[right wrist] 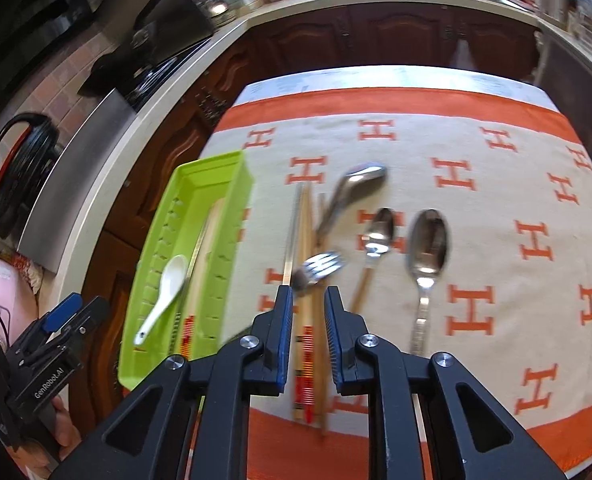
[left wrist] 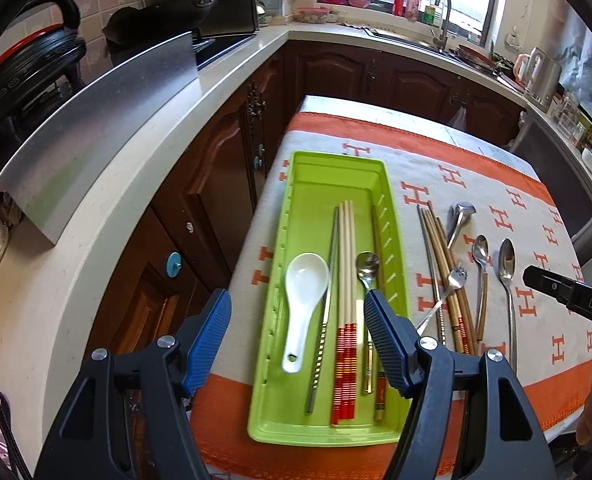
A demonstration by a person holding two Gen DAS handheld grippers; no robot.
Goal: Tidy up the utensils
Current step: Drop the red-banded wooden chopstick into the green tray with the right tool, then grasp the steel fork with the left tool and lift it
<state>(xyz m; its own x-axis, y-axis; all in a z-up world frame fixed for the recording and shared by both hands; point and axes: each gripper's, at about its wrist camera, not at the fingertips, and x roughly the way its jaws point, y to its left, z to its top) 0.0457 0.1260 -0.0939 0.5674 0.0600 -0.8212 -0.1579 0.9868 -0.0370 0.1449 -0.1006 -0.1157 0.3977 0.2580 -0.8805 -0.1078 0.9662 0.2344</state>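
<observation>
Utensils [right wrist: 376, 236] loose on cloth, chopsticks [right wrist: 308, 360] below right gripper [right wrist: 308, 300] — slightly parted, empty, left gripper [left wrist: 298, 304] released over tray [left wrist: 279, 420].

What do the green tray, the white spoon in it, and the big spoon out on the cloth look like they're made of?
Green tray: likely moulded plastic, glossy, with a uniform lime colour and slotted walls.
White spoon: looks like glazed ceramic or melamine, smooth with a soft sheen; which one is unclear.
Big spoon: metal, probably polished stainless steel, with mirror-like reflections in its bowl.

"GenRobot.AI" on left gripper [right wrist: 51, 384]; "DAS", perhaps cut off, on right gripper [left wrist: 568, 292].
</observation>
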